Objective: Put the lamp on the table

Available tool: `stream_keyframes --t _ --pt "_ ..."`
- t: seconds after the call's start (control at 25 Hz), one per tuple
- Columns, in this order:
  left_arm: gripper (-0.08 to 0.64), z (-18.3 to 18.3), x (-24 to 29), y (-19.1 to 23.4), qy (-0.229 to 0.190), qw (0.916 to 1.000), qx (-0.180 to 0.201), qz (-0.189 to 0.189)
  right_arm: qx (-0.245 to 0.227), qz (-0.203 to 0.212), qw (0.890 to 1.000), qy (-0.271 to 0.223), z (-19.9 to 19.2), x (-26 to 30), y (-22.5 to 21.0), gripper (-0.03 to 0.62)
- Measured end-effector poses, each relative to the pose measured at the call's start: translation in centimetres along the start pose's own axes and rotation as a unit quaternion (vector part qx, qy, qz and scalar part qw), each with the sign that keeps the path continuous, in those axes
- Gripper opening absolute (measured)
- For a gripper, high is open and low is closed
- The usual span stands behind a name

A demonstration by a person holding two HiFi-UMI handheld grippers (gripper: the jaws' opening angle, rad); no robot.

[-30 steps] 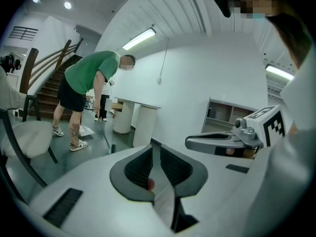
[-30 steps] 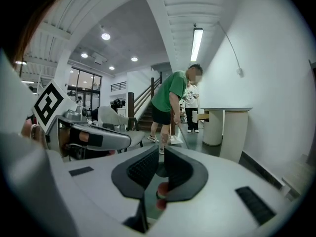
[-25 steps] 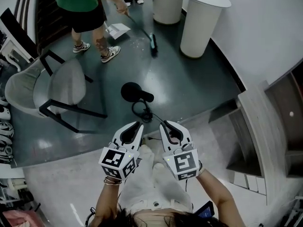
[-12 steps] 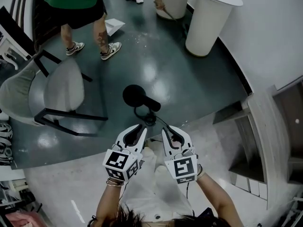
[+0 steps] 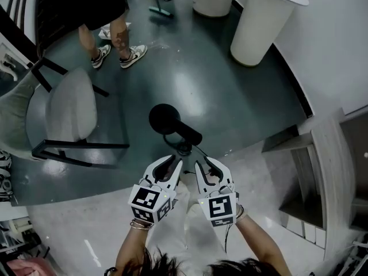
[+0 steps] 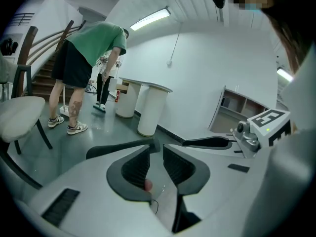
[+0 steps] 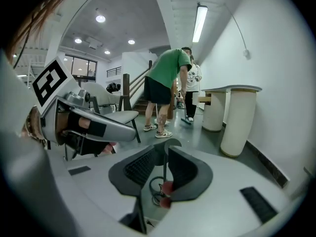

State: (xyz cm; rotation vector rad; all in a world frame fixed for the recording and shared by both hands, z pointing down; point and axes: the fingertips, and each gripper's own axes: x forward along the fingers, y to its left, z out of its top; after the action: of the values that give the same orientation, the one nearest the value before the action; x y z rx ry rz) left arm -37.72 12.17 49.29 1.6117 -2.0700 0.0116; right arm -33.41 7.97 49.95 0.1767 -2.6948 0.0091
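Where lamp stands — dark floor, chair nearby

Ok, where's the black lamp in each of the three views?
Head view: lamp at the centre, on the dark floor.
Left gripper view: likely the dark shape just beyond the jaws, left of centre.
Right gripper view: its stem shows through the gap between the jaws.
Shared landmark: the white round pedestal.
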Motion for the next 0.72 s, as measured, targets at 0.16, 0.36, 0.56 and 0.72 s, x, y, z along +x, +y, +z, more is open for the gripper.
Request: stream_keyframes --t 0.16,0.36,0.56,0.72 --pt "0.081 -1.2 1.2 1.4 0.005 1.0000 -0.008 -0.001 -0.009 -0.004 1.000 0.013 -1.9 1.8 -0.2 0.077" --pt "0.087 -2.5 2.8 2.8 0.013 0.9999 -0.008 -0.005 -0.013 -0.010 0.999 0.028 -4.3 3.8 -0.4 0.081" --pt "0.092 -3.7 4.5 3.8 0.021 0.9997 -0.006 -0.010 -0.014 -0.014 0.999 0.035 -6.2 5.6 -0.5 0.083" --pt "0.097 -4.9 5.8 4.6 0.028 0.9995 -0.007 -0.013 -0.008 -0.018 0.999 0.041 -7.7 7.1 -0.8 0.086"
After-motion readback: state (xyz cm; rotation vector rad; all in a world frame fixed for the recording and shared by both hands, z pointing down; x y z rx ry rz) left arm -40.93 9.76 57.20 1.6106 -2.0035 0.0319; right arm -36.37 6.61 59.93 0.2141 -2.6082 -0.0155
